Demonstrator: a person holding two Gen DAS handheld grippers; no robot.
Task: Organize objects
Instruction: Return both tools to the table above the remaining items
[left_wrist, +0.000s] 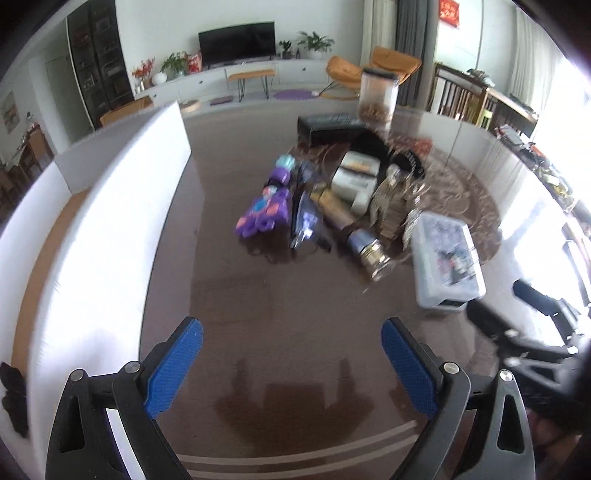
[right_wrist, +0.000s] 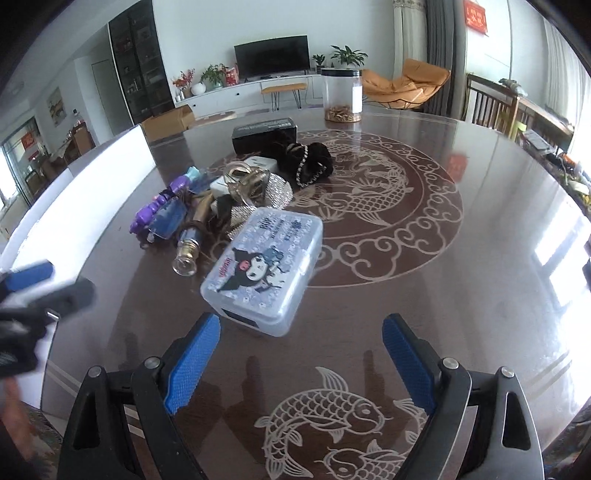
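A pile of small things lies mid-table: a purple toy (left_wrist: 264, 210) (right_wrist: 155, 210), a small glass bottle (left_wrist: 369, 251) (right_wrist: 188, 251), a white charger (left_wrist: 356, 177) and a black scrunchie with a chain (right_wrist: 310, 158). A clear lidded box with a cartoon print (right_wrist: 264, 266) (left_wrist: 447, 258) lies nearest. My right gripper (right_wrist: 301, 321) is open, its blue pads either side of the box's near end without touching it. My left gripper (left_wrist: 291, 328) is open over bare table, well short of the pile. Each gripper shows blurred at the edge of the other's view.
The dark round table (right_wrist: 406, 258) bears a pale fish pattern. A white board (left_wrist: 110, 206) (right_wrist: 74, 192) stands along its left side. Behind the pile are a black box (left_wrist: 328, 127) (right_wrist: 264, 134) and a clear jar (left_wrist: 378, 98) (right_wrist: 341, 96).
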